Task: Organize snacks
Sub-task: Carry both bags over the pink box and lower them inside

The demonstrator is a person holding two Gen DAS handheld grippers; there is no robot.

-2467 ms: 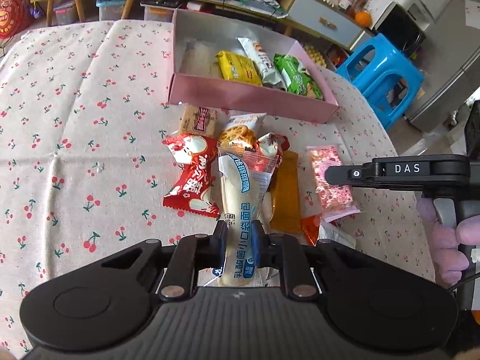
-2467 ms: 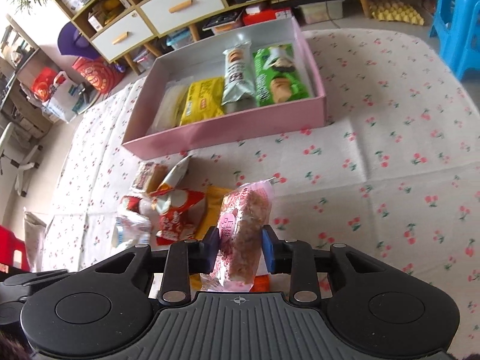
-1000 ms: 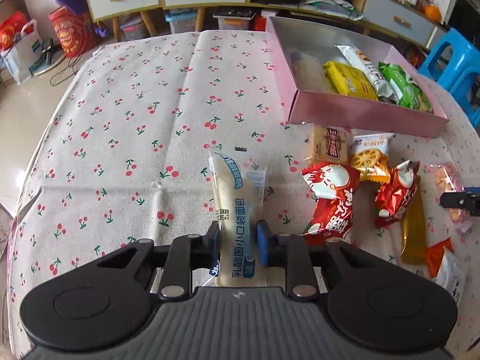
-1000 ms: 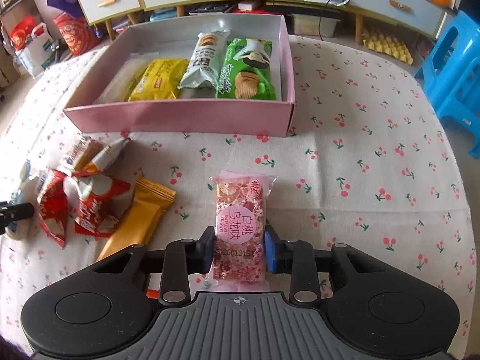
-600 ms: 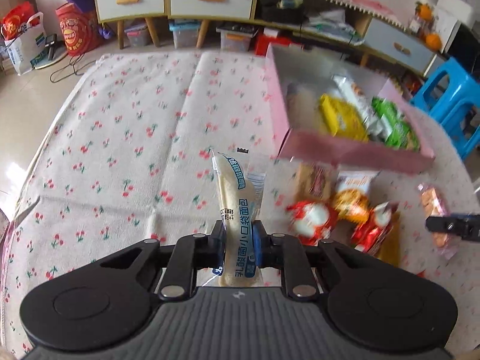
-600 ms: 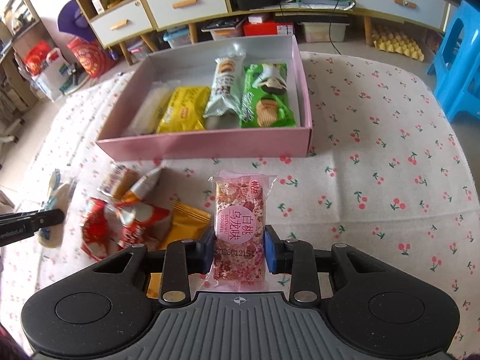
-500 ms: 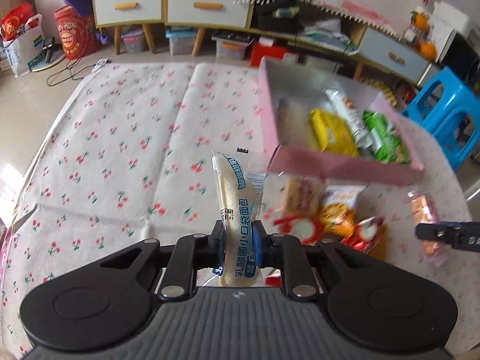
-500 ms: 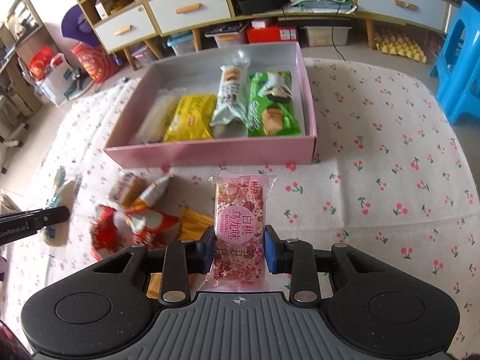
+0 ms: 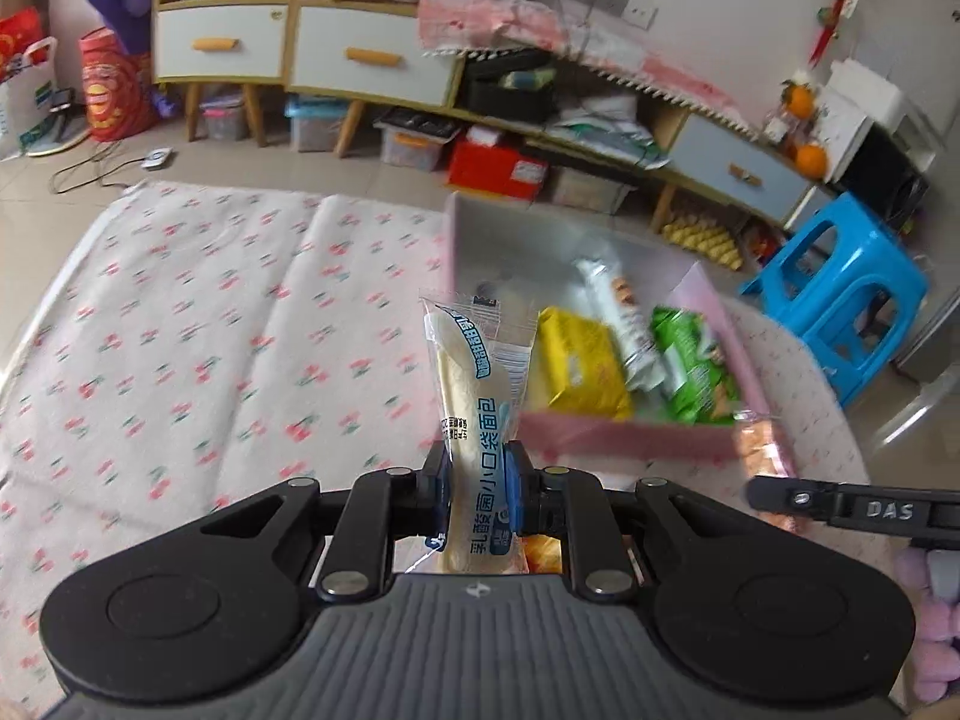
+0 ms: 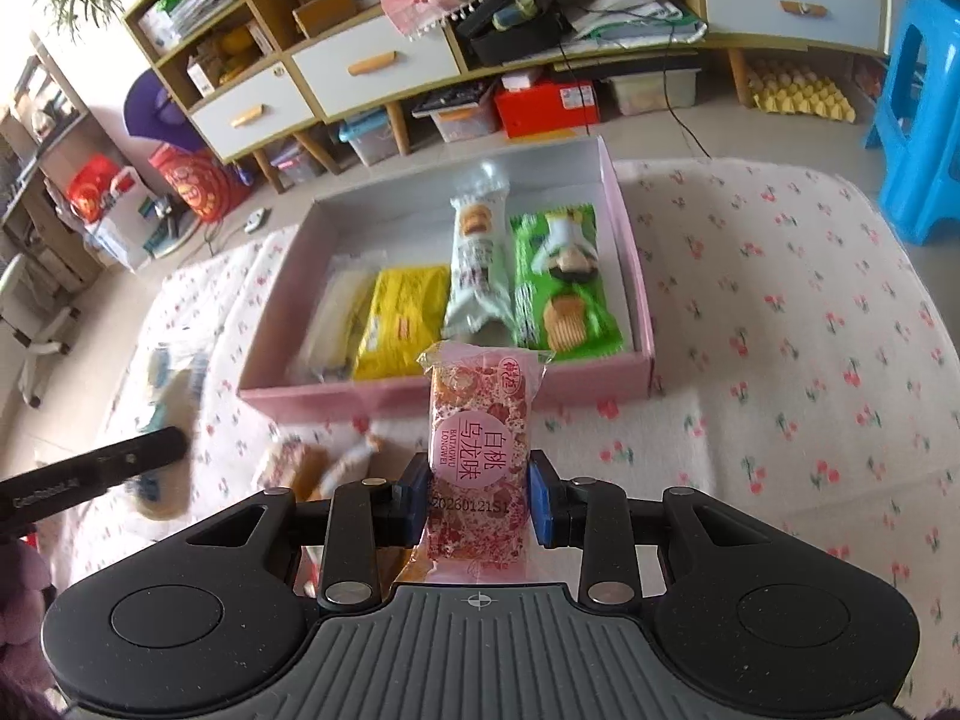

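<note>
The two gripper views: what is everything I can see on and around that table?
Box: one, pink, on the cloth.
Yellow packet: one, in the box.
Pale green packet: one, in the box, right of the yellow.
Green packet: one, rightmost in the box.
Clear packet: one, whitish, leftmost in the box.
Loose snacks: a few, blurred, in front of the box.
Tablecloth: one, white with cherries.
Stool: one, blue, beside the table.
Bread packet: one, cream and blue, in the left gripper, jaws shut on it.
Pink snack bar: one, in the right gripper, jaws shut on it.
</note>
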